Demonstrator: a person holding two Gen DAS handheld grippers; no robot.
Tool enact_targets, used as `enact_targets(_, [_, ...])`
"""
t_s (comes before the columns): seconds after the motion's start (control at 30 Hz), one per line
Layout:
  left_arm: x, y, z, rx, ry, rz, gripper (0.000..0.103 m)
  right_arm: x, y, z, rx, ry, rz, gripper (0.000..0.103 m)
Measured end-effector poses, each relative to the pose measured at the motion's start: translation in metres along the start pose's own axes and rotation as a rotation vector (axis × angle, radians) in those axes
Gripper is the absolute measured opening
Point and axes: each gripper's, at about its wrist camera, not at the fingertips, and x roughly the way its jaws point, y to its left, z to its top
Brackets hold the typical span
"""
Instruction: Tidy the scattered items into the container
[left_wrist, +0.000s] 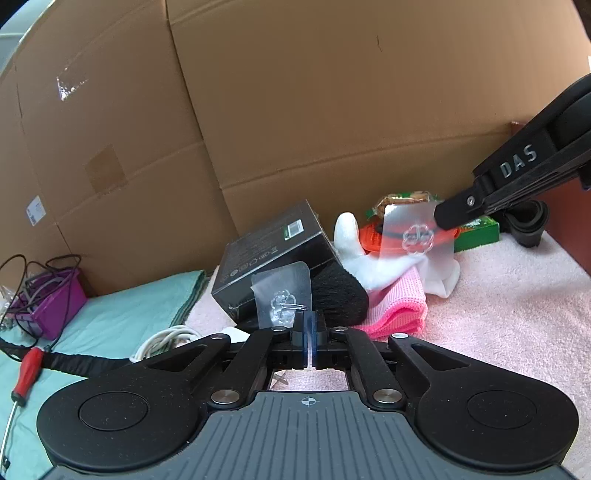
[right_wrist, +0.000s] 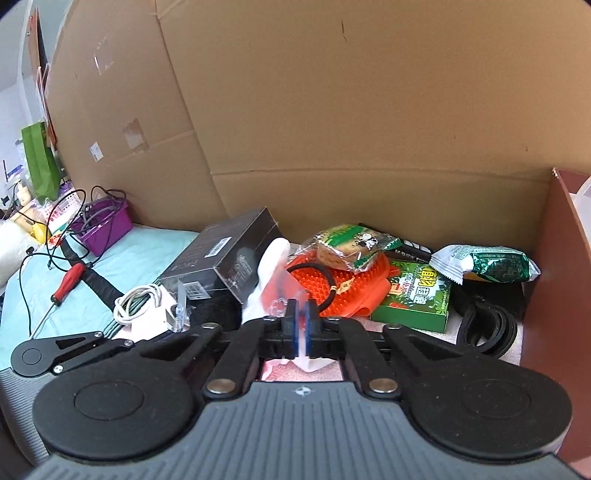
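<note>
A: What is the left gripper (left_wrist: 309, 325) doing?

B: Its jaws are pinched together on the edge of a clear plastic hook sheet (left_wrist: 281, 295), which stands up just left of the blue pads. Behind the sheet lies a black box (left_wrist: 273, 254), leaning on a dark furry thing I can't identify.

A: And the right gripper (right_wrist: 302, 317)?

B: Also clamped, on a second clear hook sheet (left_wrist: 417, 236). The left wrist view shows it best: the sheet hangs from the tip of the right gripper's black arm, held above the pile at the far right. In the right wrist view it is mostly a transparent smear between the pads, so I trust the other view more.

A: Where are the remaining items?

B: Heaped on the pink towel (left_wrist: 498, 314) against the cardboard wall (left_wrist: 332, 92). There's a white sock (left_wrist: 354, 247), a folded pink cloth (left_wrist: 399, 302), an orange bristled mat (right_wrist: 343, 291) with a black hair tie (right_wrist: 327, 284) on it, a green box (right_wrist: 417, 299), a biscuit packet (right_wrist: 351, 247) on top, and a green-and-white snack packet (right_wrist: 487, 266) to the far right.

A: And the container?

B: A purple basket (right_wrist: 107, 225) sits at the far left on the teal cloth (right_wrist: 147, 251), well apart from both grippers, with cables trailing from it. A red-handled screwdriver (right_wrist: 68, 282) lies nearer, and a coiled white cable (right_wrist: 138, 302) rests beside the black box.
</note>
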Motion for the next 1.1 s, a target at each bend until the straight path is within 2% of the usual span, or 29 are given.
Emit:
enact_targets(0.37, [-0.014,0.006,0.004,-0.012,-0.048,0.026,0.000,-0.027,0.011,0.007,-0.050,-0.075,-0.019,0.000])
enact_targets(0.47, [-0.011,0.004,0.004,0.003,-0.005,0.015,0.000,-0.032,0.012,0.008,-0.057,-0.084,-0.019,0.000])
enact_targets(0.53, [-0.009,-0.001,0.001,0.021,-0.006,0.025,0.000,-0.033,0.013,0.007,-0.059,-0.081,-0.024,0.000])
enact_targets(0.6, [-0.008,-0.005,-0.001,0.034,-0.005,0.032,0.012,-0.033,0.013,0.006,-0.061,-0.074,-0.027,0.000])
enact_targets(0.63, [-0.006,-0.008,-0.001,0.048,-0.006,0.042,0.025,-0.033,0.013,0.005,-0.062,-0.070,-0.027,0.000])
enact_targets(0.73, [-0.004,-0.015,-0.001,0.082,-0.019,0.083,0.045,-0.032,0.013,0.003,-0.067,-0.064,-0.029,0.000])
enact_targets(0.83, [0.001,-0.015,0.001,0.086,-0.013,0.086,0.050,-0.032,0.013,0.002,-0.072,-0.063,-0.028,0.000])
enact_targets(1.1, [0.013,-0.017,0.014,0.086,0.006,0.062,0.053,-0.028,0.013,0.000,-0.088,-0.055,-0.029,0.000])
